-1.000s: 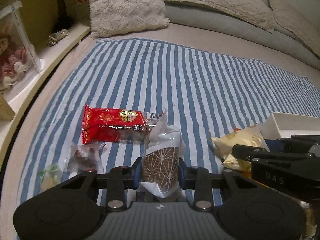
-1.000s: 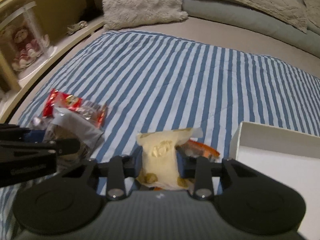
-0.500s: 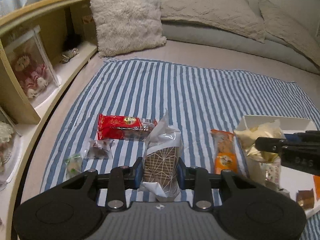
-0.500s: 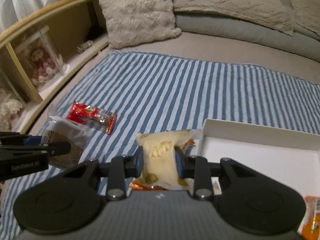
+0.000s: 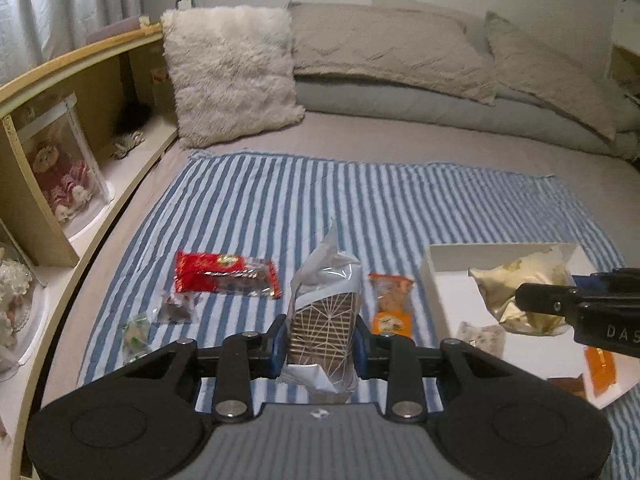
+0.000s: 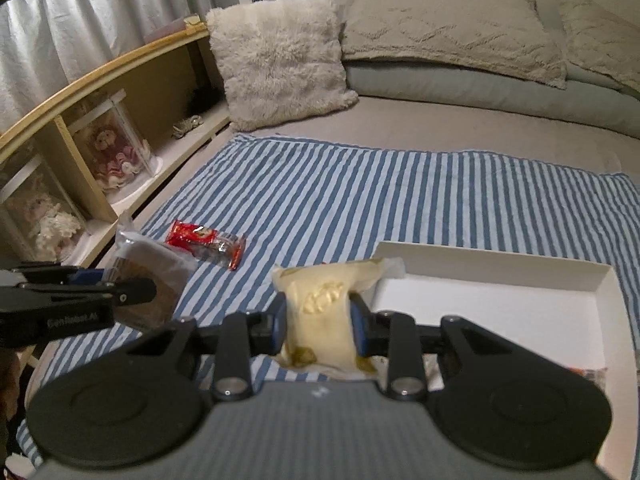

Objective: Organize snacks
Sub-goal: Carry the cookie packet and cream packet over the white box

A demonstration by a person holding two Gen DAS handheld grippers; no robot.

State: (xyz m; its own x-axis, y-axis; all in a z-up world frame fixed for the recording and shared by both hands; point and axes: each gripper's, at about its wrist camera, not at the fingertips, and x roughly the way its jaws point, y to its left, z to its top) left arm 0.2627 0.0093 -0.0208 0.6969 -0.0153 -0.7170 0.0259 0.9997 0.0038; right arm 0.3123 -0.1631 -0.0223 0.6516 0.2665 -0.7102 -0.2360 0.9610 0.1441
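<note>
Shelf, far left: the wooden shelf (image 5: 60,184) beside the bed holds a boxed doll in red (image 5: 60,172).
Blanket: the blue-striped blanket (image 5: 360,200) covers the bed, and your loose snacks lie on its near part.
Small snacks, near left: a green-and-clear wrapped sweet (image 5: 136,334) and a small clear packet (image 5: 180,307) sit close together.
Red packet: the long red packet (image 5: 224,276) lies flat just beyond those two.
Left tool: your left tool (image 5: 320,344) is clamped on the brown packet with white lines (image 5: 324,320), which stands upright between the pads, above the blanket.
Orange packet: an orange packet (image 5: 391,300) lies on the blanket between the brown packet and the box.
White box, near right: the white box (image 6: 560,280) sits on the blanket's right part; a few small snacks lie at its near end.
Right tool: your right tool (image 6: 320,322) grips the pale yellow packet (image 6: 324,308), both pads pressed to its sides; you hold it over the box's near left corner.
Pillows, far: a fluffy white pillow (image 5: 232,72) and grey pillows (image 5: 384,44) line the bed's far end.
</note>
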